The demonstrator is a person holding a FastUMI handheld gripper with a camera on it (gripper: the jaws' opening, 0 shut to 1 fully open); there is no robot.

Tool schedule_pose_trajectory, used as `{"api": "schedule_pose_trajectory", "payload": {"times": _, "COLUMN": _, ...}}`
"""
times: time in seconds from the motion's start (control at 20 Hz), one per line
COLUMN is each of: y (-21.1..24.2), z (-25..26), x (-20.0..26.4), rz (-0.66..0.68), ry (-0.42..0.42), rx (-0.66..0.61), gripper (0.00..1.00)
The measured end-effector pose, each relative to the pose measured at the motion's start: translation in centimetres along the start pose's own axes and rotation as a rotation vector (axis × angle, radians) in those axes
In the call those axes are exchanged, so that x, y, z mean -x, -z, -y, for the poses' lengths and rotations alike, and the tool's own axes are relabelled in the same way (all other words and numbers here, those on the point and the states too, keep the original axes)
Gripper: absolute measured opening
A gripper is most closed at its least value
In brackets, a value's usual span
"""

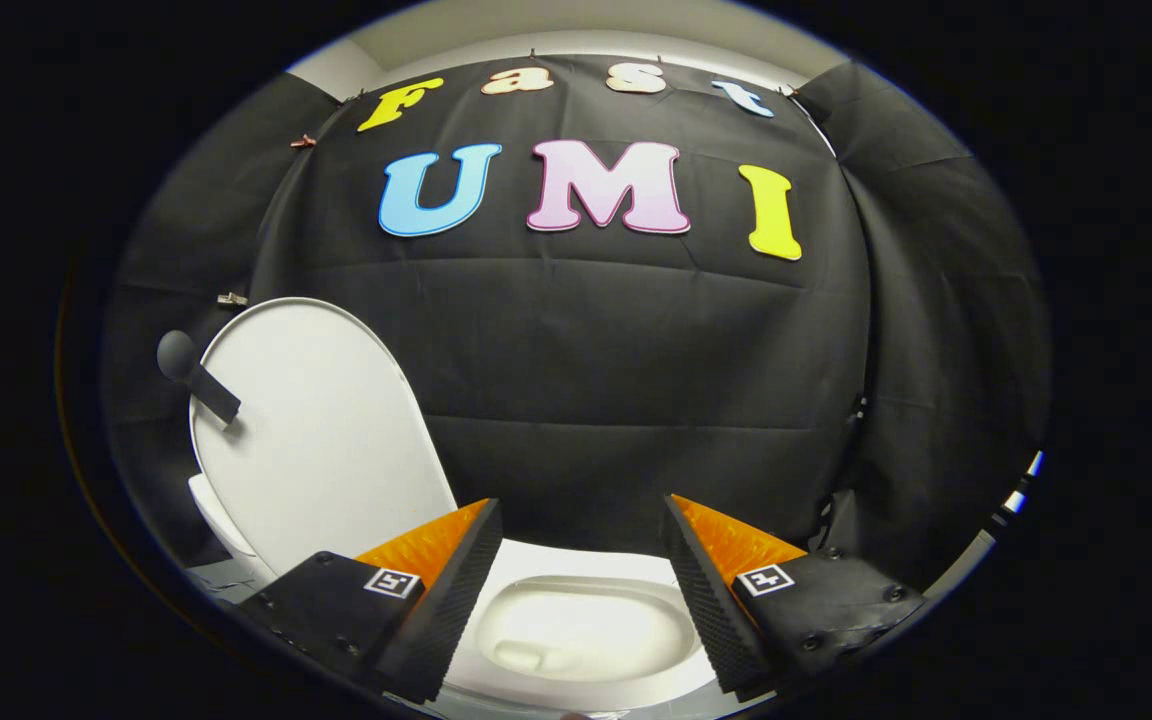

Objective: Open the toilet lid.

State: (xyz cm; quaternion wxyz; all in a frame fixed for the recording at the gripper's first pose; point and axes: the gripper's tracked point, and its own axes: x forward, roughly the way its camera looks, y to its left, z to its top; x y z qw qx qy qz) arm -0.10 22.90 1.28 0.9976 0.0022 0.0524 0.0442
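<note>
Gripper view. We see the claw (584, 560) with its two fingers spread wide apart and nothing held between them; the ribbed black pads (456, 600) face each other across an empty gap. Through that gap, just ahead of and below the fingers, we see the open toilet bowl (581, 630) with its white seat rim around it.

The toilet lid (321, 430) stands at about 10 o'clock from the claw, beyond the left finger. It is raised and leans back against the black cloth wall, its smooth white face turned toward us. A dark knob on a short dark arm (198, 375) sits at the lid's outer upper edge, at about 9 o'clock on the lid; we take this to be a fitted handle.

Handling judgement: we expect the lid to be a stiff, light plastic shell, hinged at its base, with a glossy surface that gives the pads poor friction on the flat face. We advise taking hold at the dark handle, or pinching the rim edge, never the broad face. A released lid may drop, so we support it until it rests.

We judge the lid already open.
</note>
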Motion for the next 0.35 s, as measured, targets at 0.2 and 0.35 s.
{"api": "schedule_pose_trajectory", "payload": {"times": 0.2, "y": 0.01, "z": -0.04, "x": 0.16, "rz": 0.004, "ry": 0.0, "rx": 0.019, "gripper": 0.99}}
{"api": "schedule_pose_trajectory", "payload": {"times": 0.35, "y": 0.25, "z": -0.12, "x": 0.13, "rz": 0.001, "ry": -0.001, "rx": 0.024, "gripper": 0.99}}
